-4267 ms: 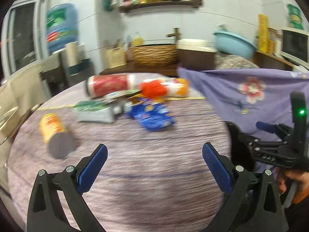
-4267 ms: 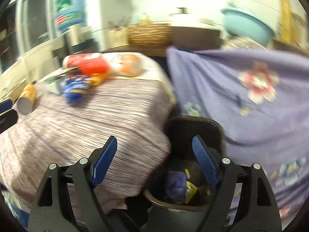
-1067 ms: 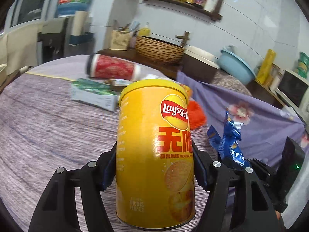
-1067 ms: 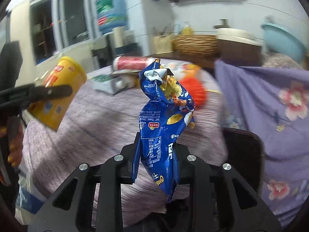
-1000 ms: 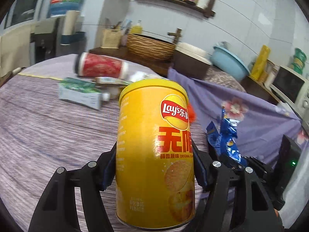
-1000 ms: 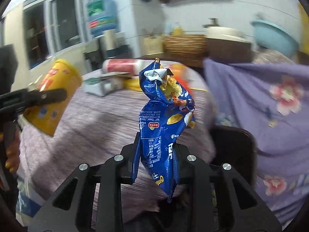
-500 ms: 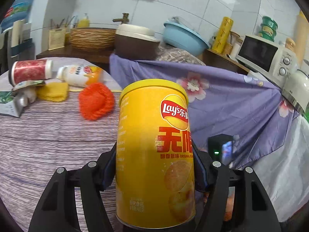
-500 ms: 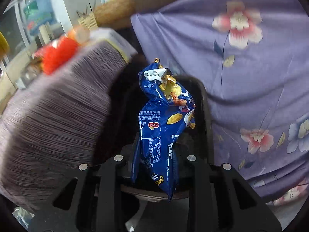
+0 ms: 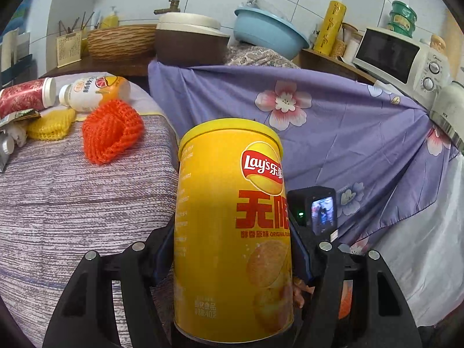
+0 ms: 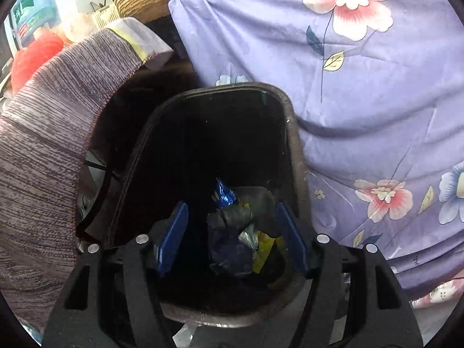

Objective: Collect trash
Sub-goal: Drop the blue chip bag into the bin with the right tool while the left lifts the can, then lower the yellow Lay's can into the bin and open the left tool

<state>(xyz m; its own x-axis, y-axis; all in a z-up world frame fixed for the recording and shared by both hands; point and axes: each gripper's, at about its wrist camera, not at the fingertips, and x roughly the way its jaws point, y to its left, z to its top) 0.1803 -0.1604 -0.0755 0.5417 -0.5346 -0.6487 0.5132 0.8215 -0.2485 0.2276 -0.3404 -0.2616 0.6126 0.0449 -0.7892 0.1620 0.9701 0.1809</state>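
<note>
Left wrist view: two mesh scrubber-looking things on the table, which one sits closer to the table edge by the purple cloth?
The orange mesh one. It lies nearest the table's corner beside the purple floral cloth; the yellow mesh one sits further left, by the bottles.

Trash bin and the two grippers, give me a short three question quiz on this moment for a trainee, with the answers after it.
1. True or false: the right gripper holds a wrapper.
2. What is the left gripper clamped on? A) an orange net B) a yellow chip can C) a white bottle
3. Fill in: the right gripper hangs over the open black ____.

Key
1. False. Its jaws have just been opening and nothing is between them; the blue snack bag lies down in the bin among the other trash.
2. B, the yellow chip can, held upright. The orange net and white bottle lie on the table.
3. trash bin.
</note>
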